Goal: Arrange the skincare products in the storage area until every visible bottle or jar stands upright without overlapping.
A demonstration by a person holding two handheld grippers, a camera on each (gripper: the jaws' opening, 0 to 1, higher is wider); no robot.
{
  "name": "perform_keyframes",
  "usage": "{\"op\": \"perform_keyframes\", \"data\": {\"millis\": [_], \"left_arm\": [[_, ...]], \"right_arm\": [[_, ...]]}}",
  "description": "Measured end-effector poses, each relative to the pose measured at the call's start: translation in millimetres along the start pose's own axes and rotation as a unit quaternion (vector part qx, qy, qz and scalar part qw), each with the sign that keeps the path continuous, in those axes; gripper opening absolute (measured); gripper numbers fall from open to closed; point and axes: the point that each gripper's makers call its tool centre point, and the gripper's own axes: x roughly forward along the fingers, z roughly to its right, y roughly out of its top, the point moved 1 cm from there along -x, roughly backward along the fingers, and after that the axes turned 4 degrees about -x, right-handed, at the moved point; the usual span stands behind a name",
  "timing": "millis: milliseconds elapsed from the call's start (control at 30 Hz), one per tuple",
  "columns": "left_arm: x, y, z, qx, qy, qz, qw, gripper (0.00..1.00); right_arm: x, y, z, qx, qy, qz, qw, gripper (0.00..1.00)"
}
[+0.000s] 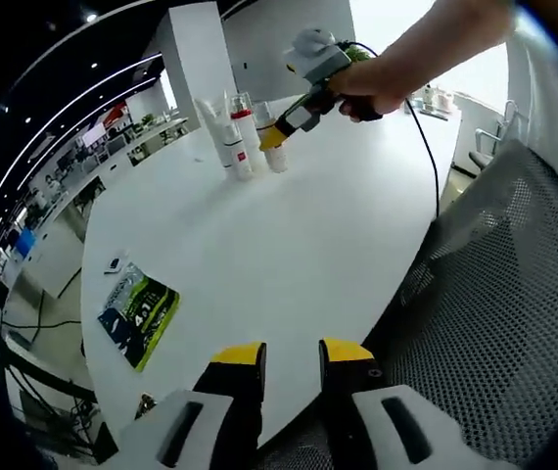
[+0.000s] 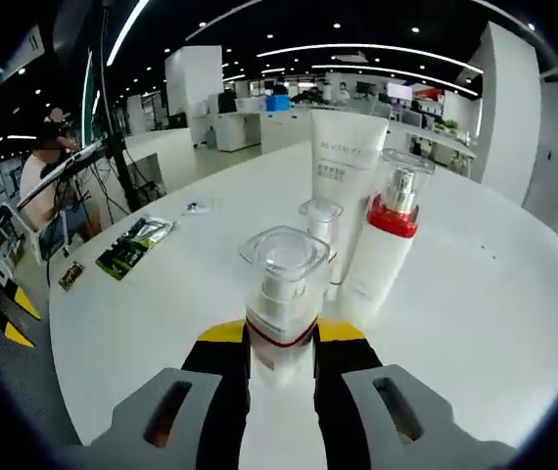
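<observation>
One bottle (image 2: 281,304) upright, pinched between right gripper (image 2: 281,357) jaws, just beside the tube (image 2: 343,186) and two standing bottles. Left gripper (image 1: 292,354) far back, slightly spread, empty

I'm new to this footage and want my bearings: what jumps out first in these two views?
In the right gripper view, the right gripper is shut on a clear-capped bottle with a red band, right in front of a tall white tube and a red-collared pump bottle standing on the white table. In the left gripper view, the left gripper hangs open over the table's near edge, beside a green pamphlet.
</observation>
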Motion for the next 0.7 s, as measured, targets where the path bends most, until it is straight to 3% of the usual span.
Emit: {"op": "perform_keyframes", "data": {"millis": [333, 533, 567, 700], "left_arm": [[2, -6.2, 2.4, 0.001, -0.005, -0.016, 0.9999, 0.22], [3, -8.4, 2.6, -0.002, -0.006, -0.022, 0.9997, 0.22], [3, -8.9, 2.6, -0.001, -0.006, -0.023, 0.9997, 0.22], [3, -10.8, 2.0, 0.000, -0.004, -0.027, 0.9996, 0.22]], "right_arm": [[11, -8.0, 15, -0.032, -0.008, -0.006, 0.9994, 0.22], [19, -11.0, 19, -0.028, -0.013, 0.011, 0.9994, 0.22], [21, -8.5, 17, -0.040, -0.011, 0.028, 0.9987, 0.22], [23, -8.0, 21, 0.009, -0.021, 0.059, 0.9980, 0.22]]}}
